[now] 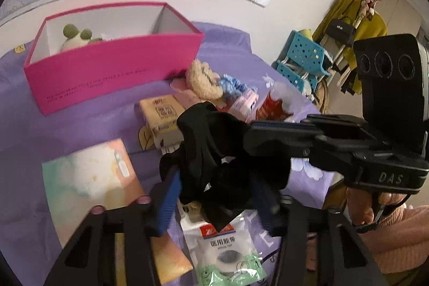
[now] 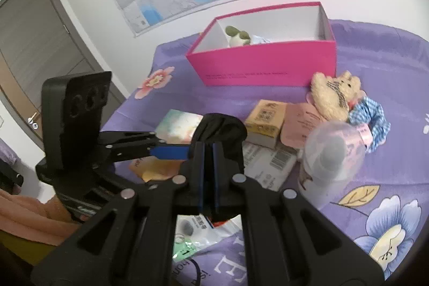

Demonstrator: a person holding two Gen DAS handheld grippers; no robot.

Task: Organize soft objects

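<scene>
A limp black cloth [image 1: 209, 141] [image 2: 222, 127] hangs above the purple bedspread [image 1: 80, 130]. My right gripper [image 2: 207, 145] is shut on its upper fold; in the left wrist view the right gripper [image 1: 253, 127] reaches in from the right. My left gripper [image 1: 217, 178] stands below, its jaws apart with the cloth's lower part hanging loosely between the blue pads [image 1: 169, 203]. An open pink box [image 1: 112, 77] [image 2: 268, 63] stands behind, holding a plush with green ears [image 1: 76, 36] [image 2: 238, 36]. A tan teddy bear [image 1: 203, 79] [image 2: 335, 95] and a blue checked scrunchie [image 1: 233, 85] [image 2: 372, 119] lie beside it.
On the bed lie a tissue pack [image 1: 161, 117] [image 2: 268, 119], a pastel booklet [image 1: 88, 178], a bag of medical tape [image 1: 222, 245] and a pink card [image 2: 300, 122]. A clear-capped bottle [image 2: 329, 160] stands close on the right. Blue stools [image 1: 303, 58] stand past the bed's edge.
</scene>
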